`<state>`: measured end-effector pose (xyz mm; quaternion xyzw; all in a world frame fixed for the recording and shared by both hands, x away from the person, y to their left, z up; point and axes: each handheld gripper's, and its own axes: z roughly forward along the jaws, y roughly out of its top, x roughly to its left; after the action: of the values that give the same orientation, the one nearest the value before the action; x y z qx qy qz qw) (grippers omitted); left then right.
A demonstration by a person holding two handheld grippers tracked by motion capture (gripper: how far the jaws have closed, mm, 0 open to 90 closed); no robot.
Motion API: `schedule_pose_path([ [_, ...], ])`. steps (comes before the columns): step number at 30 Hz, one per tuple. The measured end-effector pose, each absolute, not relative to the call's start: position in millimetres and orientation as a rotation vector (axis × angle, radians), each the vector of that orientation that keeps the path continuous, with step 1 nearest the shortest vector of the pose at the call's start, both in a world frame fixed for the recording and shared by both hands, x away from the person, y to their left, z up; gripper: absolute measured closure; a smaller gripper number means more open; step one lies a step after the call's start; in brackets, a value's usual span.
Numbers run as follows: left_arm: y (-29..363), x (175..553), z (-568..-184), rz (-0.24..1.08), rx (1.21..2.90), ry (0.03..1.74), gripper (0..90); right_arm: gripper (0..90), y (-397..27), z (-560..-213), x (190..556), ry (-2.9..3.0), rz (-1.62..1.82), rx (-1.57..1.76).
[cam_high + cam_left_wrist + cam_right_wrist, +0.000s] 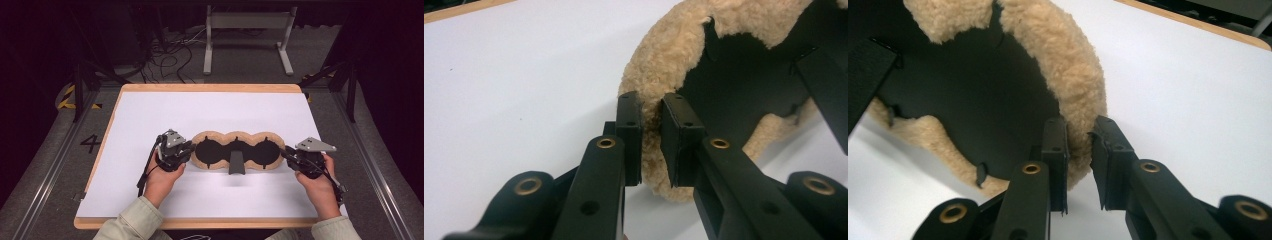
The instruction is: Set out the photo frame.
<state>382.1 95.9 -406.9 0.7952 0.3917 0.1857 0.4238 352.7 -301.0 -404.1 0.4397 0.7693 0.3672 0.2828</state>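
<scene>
Two tongs grip opposite ends of the tan fleece-edged, black-lined three-lobed pad [235, 150], lying lengthwise along the desk's [150, 115] near edge: left tongs [651, 137] nearly closed on its left rim, right tongs [1079, 150] likewise pinching its right rim.

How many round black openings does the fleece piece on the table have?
3, side by side in the fleece piece: left one by the left gripper, middle one partly behind a black strap, right one by the right gripper.
</scene>
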Motion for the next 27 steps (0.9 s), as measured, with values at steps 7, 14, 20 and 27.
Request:
schedule_pose_path([
  [7, 104.9, 370.5, -402.6, 0.395, 2.018, 0.917, 78.5, 77.8, -304.7, -398.1, 336.4, 2.107, 0.995, 1.153],
  [14, 111.2, 358.5, -401.2, 0.349, 2.063, 0.866, 77.9, 71.8, -307.0, -394.8, 319.6, 2.178, 0.995, 1.108],
  [20, 115.9, 350.0, -402.7, 0.302, 2.085, 0.833, 78.1, 67.1, -310.6, -392.0, 312.2, 2.241, 1.032, 1.123],
  [27, 123.3, 345.0, -404.9, 0.234, 2.125, 0.791, 76.8, 65.5, -321.0, -392.0, 307.9, 2.32, 1.104, 1.128],
])
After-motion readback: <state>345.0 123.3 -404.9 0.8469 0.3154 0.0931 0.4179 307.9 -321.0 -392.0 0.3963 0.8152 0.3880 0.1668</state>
